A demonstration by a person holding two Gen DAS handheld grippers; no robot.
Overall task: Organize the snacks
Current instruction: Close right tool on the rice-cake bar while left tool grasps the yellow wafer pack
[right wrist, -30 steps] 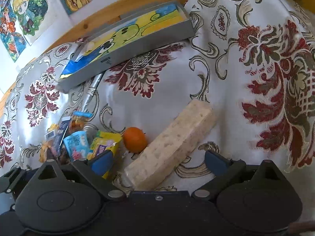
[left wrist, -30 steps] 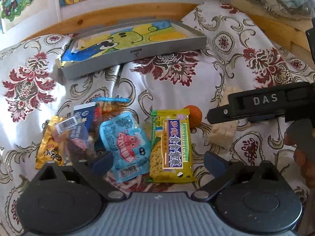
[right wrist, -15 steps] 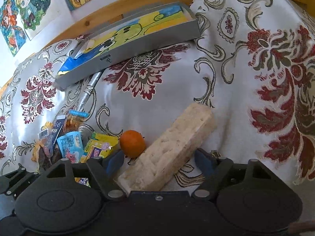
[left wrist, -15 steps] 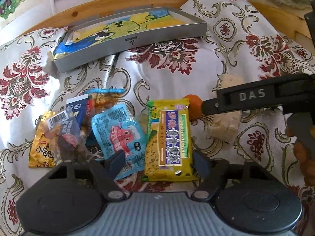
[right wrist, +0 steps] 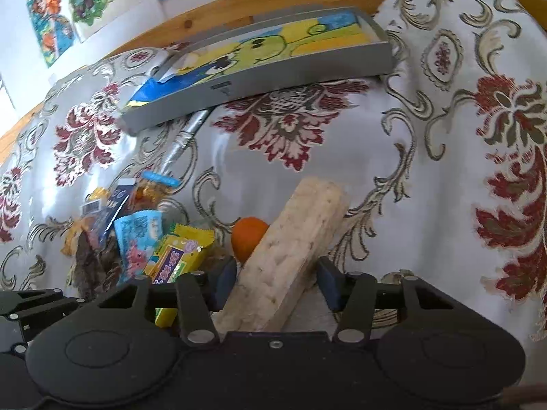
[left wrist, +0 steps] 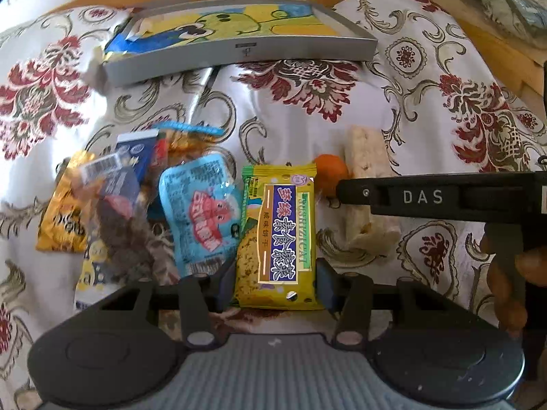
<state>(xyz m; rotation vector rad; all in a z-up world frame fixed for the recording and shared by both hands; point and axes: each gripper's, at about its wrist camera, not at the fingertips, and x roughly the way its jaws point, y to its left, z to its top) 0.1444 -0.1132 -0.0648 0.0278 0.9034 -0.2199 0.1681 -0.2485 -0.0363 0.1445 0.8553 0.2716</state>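
Cloth: a white tablecloth (left wrist: 307, 130) with red flowers and grey scrolls covers the whole surface.
Tray: a grey tray (left wrist: 239, 51) with a yellow and blue cartoon lining lies at the far edge, well apart from the snacks.
Left claw: the left gripper (left wrist: 275, 282) is narrowed around the near end of the yellow biscuit packet (left wrist: 278, 235); its blue pads sit at the packet's two edges, and whether they press it I cannot tell.
Right claw: the right gripper (right wrist: 275, 283) straddles the near end of the pale cereal bar (right wrist: 290, 253); the left pad is at the bar, the right pad just clear.
Snack pile: a blue packet (left wrist: 201, 212), a gold packet (left wrist: 65, 218) and others lie left of the yellow packet.
Orange sweet: a small orange ball (right wrist: 249, 237) touches the cereal bar.
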